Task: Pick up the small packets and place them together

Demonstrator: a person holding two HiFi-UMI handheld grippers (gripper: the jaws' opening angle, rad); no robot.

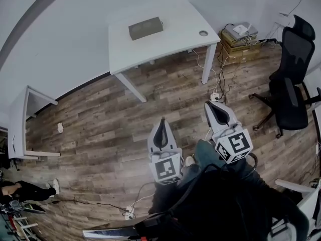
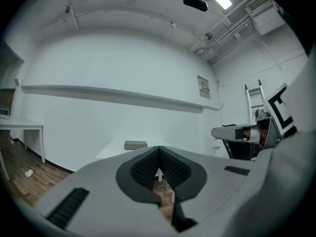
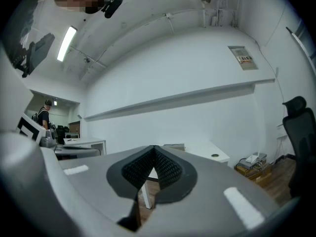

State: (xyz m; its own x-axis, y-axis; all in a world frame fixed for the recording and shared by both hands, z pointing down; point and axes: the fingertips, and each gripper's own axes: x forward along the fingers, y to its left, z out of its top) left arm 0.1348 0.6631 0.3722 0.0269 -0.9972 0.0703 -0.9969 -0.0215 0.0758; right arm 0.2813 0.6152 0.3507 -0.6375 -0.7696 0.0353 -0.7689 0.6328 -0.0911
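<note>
A grey-brown box (image 1: 145, 28) lies on a white table (image 1: 170, 44) across the wooden floor; no single small packets can be made out. My left gripper (image 1: 161, 120) is held level over the floor, well short of the table, its jaws shut with nothing between them. Beside it on the right, my right gripper (image 1: 214, 104) is also shut and empty. In the left gripper view the closed tips (image 2: 159, 149) point toward the box (image 2: 135, 144). The right gripper view shows its closed tips (image 3: 154, 148) with the box (image 3: 174, 146) just beyond on the table (image 3: 210, 154).
A black office chair (image 1: 293, 79) stands at the right. Cardboard boxes with gear (image 1: 241, 41) sit by the table's right leg, with cables and a power strip (image 1: 215, 95) on the floor. Another white desk (image 1: 20, 119) is at the left, and a person's legs (image 1: 20, 189) beyond it.
</note>
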